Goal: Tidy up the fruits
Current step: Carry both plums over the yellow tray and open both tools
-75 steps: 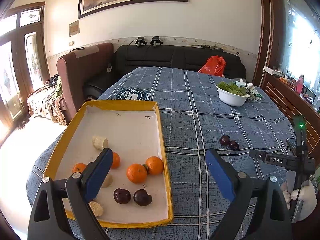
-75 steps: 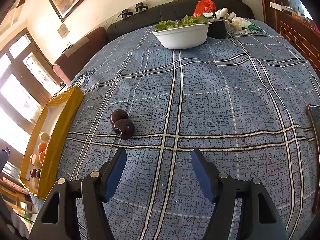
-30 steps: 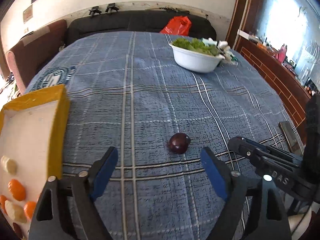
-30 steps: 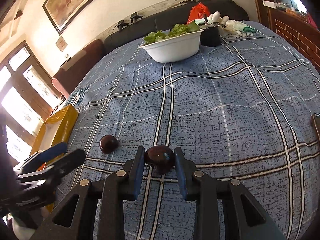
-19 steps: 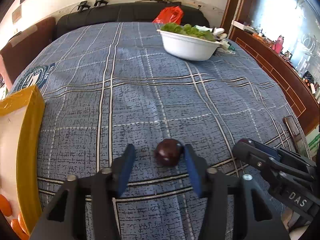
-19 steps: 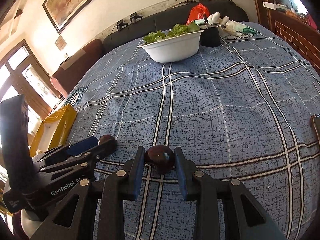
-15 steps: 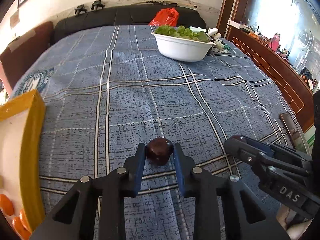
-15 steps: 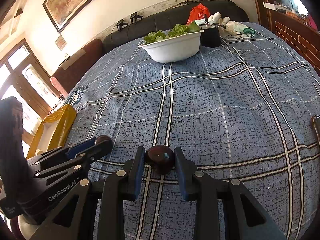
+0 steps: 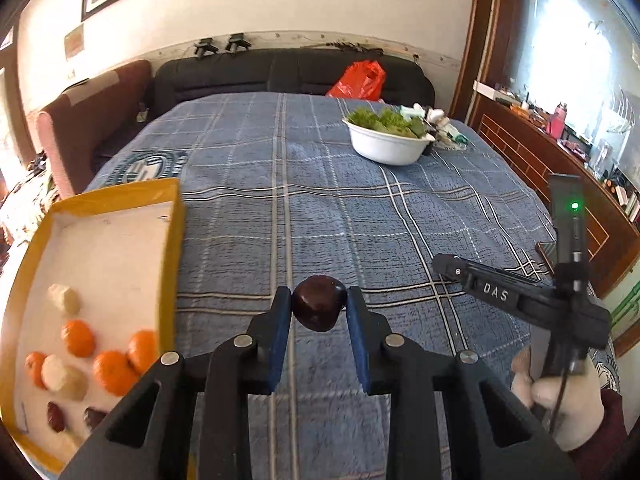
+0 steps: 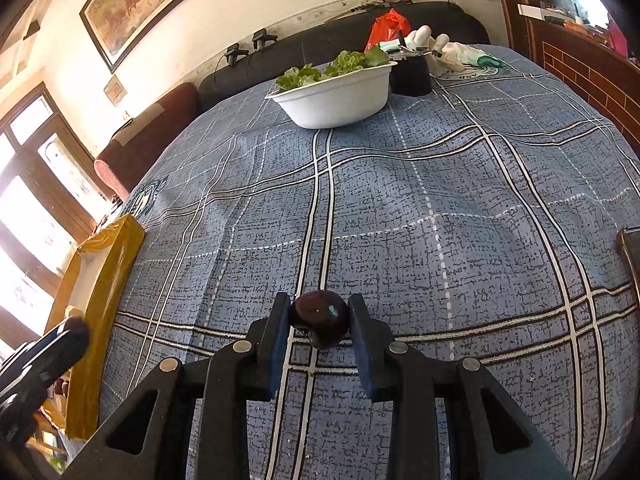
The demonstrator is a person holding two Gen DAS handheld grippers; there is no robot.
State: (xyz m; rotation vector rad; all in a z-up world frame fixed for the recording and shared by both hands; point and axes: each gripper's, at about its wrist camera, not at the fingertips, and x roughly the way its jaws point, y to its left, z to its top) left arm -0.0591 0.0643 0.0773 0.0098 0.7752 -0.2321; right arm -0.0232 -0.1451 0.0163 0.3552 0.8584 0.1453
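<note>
— Left gripper (image 9: 319, 312) clamping one dark plum (image 9: 319, 307), right gripper (image 10: 319, 322) clamping a second plum (image 10: 320, 318) — both hanging over the blue plaid cloth (image 10: 440, 208).

— Lying where, the yellow tray (image 9: 174, 216)?

— Sitting off to the left of both, already holding oranges (image 9: 110, 366); left gripper hovering nearer, probably unloading first — right one likely crossing more cloth.

You've got a table under a blue plaid cloth (image 9: 320, 208). Sitting on it: a yellow-rimmed tray (image 9: 173, 240) on the left, a white bowl of greens (image 9: 386, 146) farther back, and a black cup (image 10: 411, 74) just beside that bowl.
</note>
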